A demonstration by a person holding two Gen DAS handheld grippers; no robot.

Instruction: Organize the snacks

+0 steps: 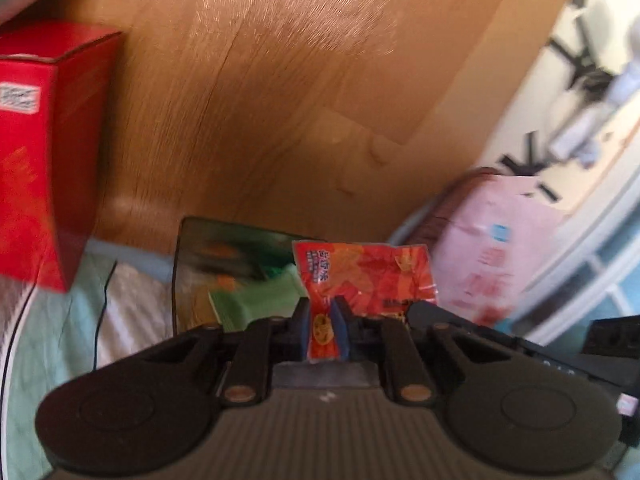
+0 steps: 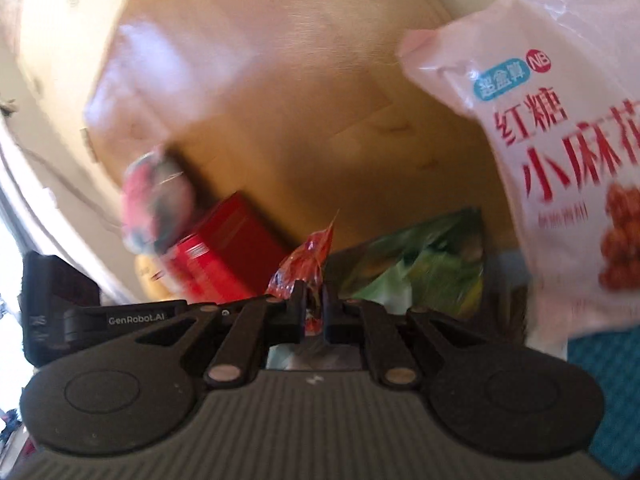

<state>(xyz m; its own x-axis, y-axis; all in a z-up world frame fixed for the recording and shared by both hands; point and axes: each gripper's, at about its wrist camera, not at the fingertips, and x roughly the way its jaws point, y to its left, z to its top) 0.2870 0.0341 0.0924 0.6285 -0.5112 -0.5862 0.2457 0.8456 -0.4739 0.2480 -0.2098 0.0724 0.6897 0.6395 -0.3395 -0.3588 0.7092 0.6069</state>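
My left gripper (image 1: pixel 324 312) is shut on a small red-orange snack packet (image 1: pixel 360 276), whose flat printed face stands up above the fingers. In the right wrist view my right gripper (image 2: pixel 314 300) is shut on a crinkled red-orange packet (image 2: pixel 308 256) seen edge-on; whether it is the same packet I cannot tell. Each view shows the other gripper's black body at its side, close by. Behind the grippers lie a green snack bag (image 1: pixel 240 272) (image 2: pixel 420 264), a red box (image 1: pixel 40 160) (image 2: pixel 224 248) and a large pink bag with red lettering (image 1: pixel 492 248) (image 2: pixel 560 140).
A wooden panel (image 1: pixel 280 80) fills the background. The snacks rest on a pale teal and white cloth (image 1: pixel 40 360). A blurred round red and grey thing (image 2: pixel 156 200) sits above the red box. A thin black cable (image 1: pixel 104 300) runs over the cloth at the left.
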